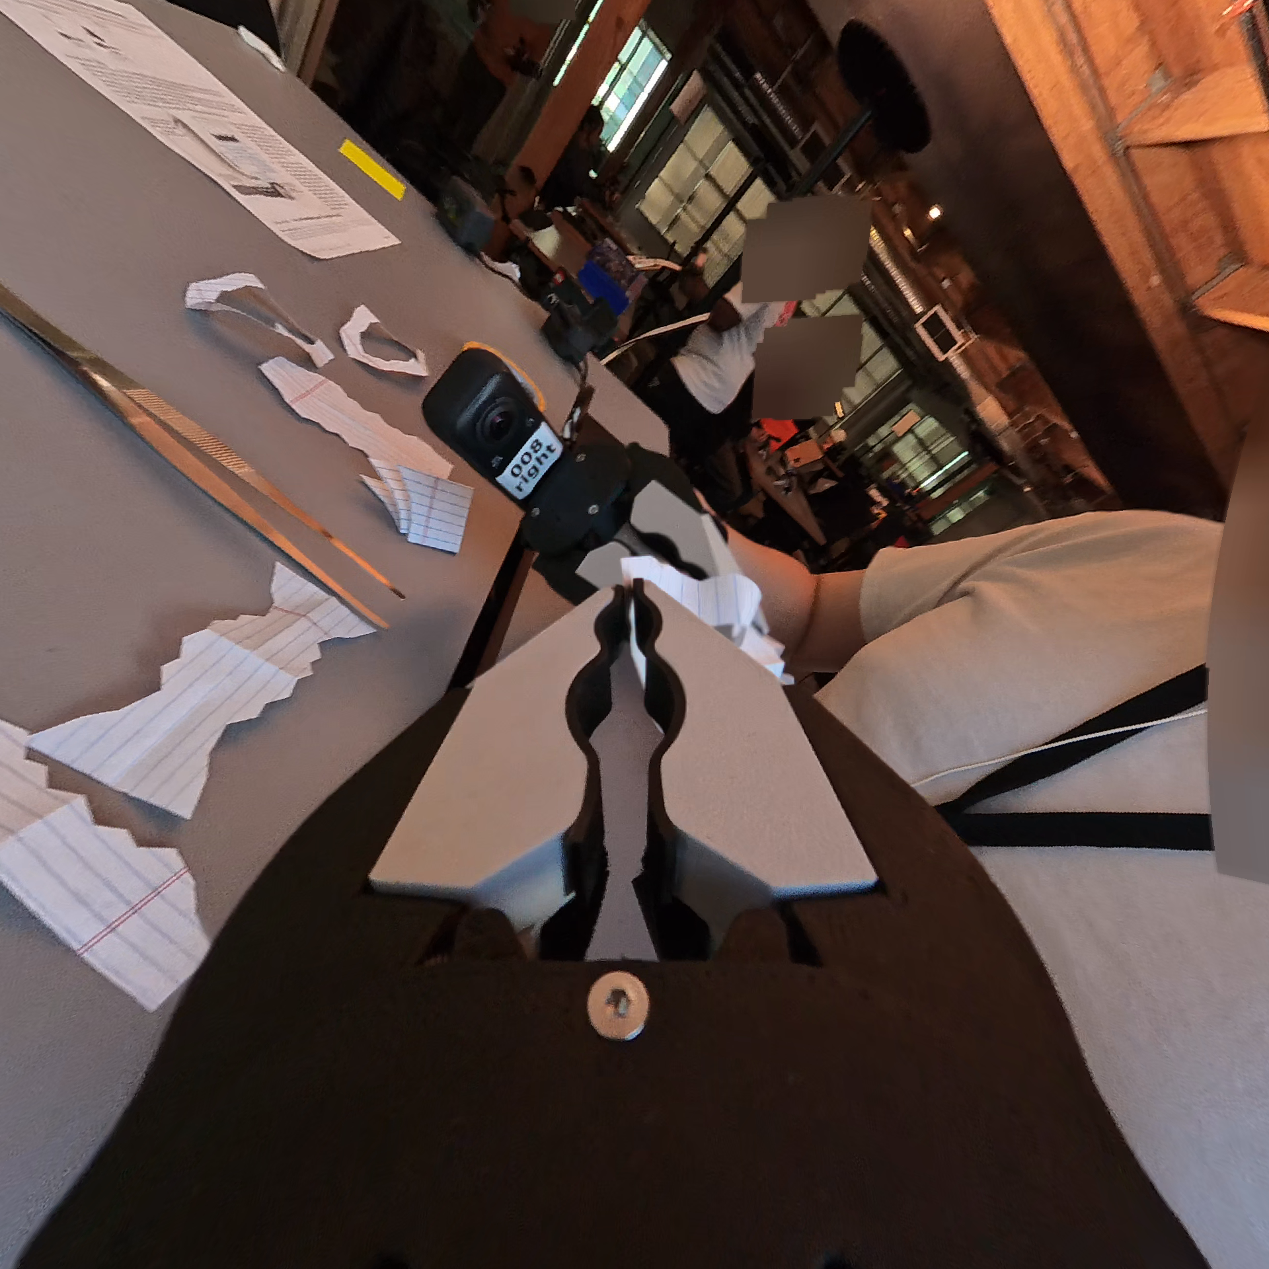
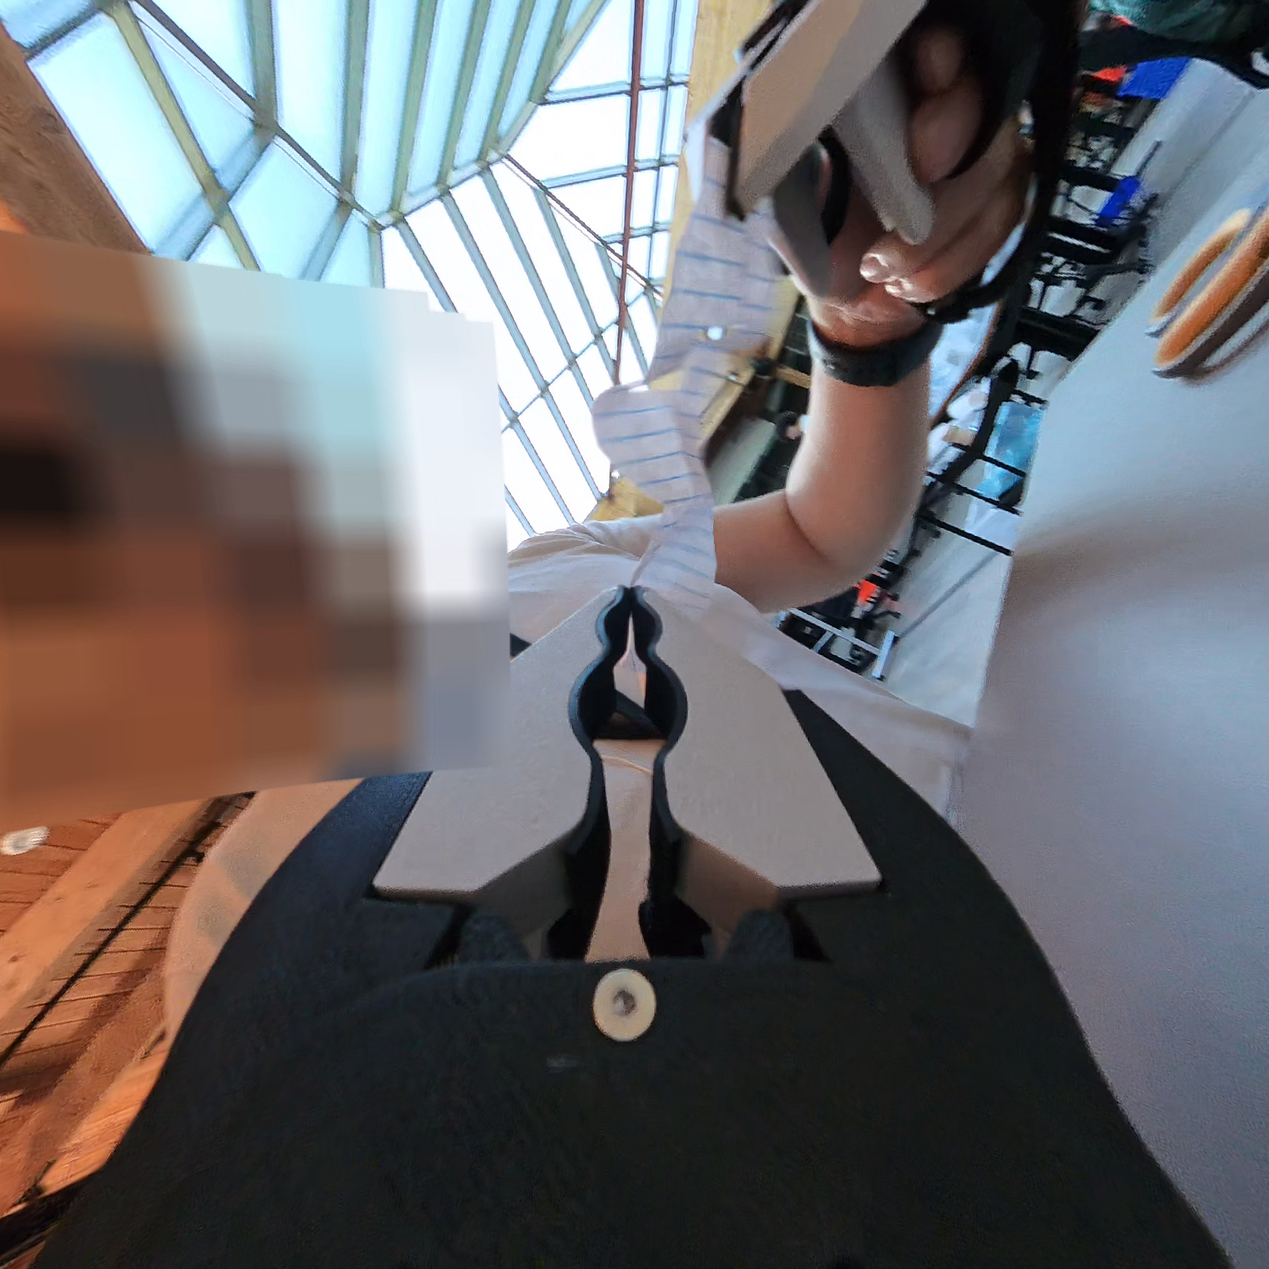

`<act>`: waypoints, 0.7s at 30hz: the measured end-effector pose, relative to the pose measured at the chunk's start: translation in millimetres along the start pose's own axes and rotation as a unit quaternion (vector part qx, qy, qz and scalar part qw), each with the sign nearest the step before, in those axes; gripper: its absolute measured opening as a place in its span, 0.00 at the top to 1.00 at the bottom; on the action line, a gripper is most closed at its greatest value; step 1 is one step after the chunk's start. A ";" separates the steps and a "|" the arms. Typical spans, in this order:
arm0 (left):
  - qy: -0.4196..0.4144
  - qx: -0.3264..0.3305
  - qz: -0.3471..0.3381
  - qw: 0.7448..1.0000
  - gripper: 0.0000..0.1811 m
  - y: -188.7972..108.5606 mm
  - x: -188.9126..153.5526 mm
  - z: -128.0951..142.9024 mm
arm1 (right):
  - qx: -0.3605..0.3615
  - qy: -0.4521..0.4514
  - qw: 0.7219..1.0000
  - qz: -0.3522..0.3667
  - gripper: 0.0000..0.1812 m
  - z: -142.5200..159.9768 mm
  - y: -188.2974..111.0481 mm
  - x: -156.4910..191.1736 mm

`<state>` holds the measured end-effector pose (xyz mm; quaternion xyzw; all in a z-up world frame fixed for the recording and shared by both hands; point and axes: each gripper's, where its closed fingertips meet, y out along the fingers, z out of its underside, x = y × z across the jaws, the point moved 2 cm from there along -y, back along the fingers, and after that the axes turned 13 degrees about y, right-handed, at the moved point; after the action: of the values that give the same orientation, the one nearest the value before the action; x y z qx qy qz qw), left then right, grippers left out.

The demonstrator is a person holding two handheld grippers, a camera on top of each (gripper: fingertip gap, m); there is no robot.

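My left gripper (image 1: 629, 590) is shut on one end of a torn strip of lined paper (image 1: 721, 608), held in the air off the table's edge. My right gripper (image 2: 630, 594) is shut on the other end of the same strip (image 2: 659, 439). The strip hangs wavy between the two. The right gripper also shows in the left wrist view (image 1: 676, 549), just beyond my tips, with its black camera (image 1: 494, 419) above it. The left gripper shows at the top of the right wrist view (image 2: 728, 172), held by a hand (image 2: 947, 206).
Several torn pieces of lined paper (image 1: 206, 687) lie on the grey table (image 1: 103, 549), with a printed sheet (image 1: 206, 123), a yellow tape mark (image 1: 371, 168) and a metal strip (image 1: 206, 467). A person in a light shirt (image 1: 1030, 618) is close by. Round orange-rimmed discs (image 2: 1208, 288) lie on a table.
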<state>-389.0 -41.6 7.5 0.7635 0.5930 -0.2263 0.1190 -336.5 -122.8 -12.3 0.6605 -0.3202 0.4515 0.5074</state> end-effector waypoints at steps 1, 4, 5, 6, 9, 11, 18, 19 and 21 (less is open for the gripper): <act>-0.009 -0.009 0.010 1.000 1.00 -0.6 -1.9 -1.9 | 0.005 -0.013 0.999 0.029 1.00 0.3 -0.2 -6.5; -0.006 0.000 -0.001 1.000 1.00 -2.1 -3.9 -2.9 | -0.007 -0.096 0.986 0.138 0.92 -9.6 -7.7 -23.6; 0.007 0.012 -0.010 1.000 1.00 -2.3 -4.3 -2.0 | -0.016 -0.129 0.976 0.172 0.90 -15.8 -11.7 -25.8; 0.017 0.023 -0.020 0.999 1.00 -2.5 -4.4 -1.3 | -0.030 -0.167 0.964 0.204 0.87 -23.8 -15.9 -25.6; 0.026 0.038 -0.027 0.999 1.00 -2.7 -4.3 -5.3 | -0.060 -0.284 0.916 0.278 0.81 -46.6 -24.3 -12.6; 0.028 0.042 -0.028 0.998 1.00 -2.8 -2.6 -9.9 | -0.070 -0.337 0.891 0.297 0.80 -58.6 -23.7 2.9; 0.049 0.054 0.002 0.997 1.00 10.2 -6.4 -27.0 | -0.013 -0.327 0.907 0.266 1.00 -58.8 -1.9 13.6; 0.051 0.055 0.005 0.997 1.00 13.3 -5.6 -28.8 | -0.023 -0.324 0.910 0.258 1.00 -59.2 -0.9 16.6; 0.047 0.046 -0.020 0.998 0.82 16.7 5.5 -34.2 | -0.059 -0.327 0.910 0.250 1.00 -61.6 -4.5 24.9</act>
<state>-364.9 -26.0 33.1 0.7656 0.6023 -0.2199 0.0513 -339.6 -61.6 13.8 0.6386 -0.6483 0.3029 0.2830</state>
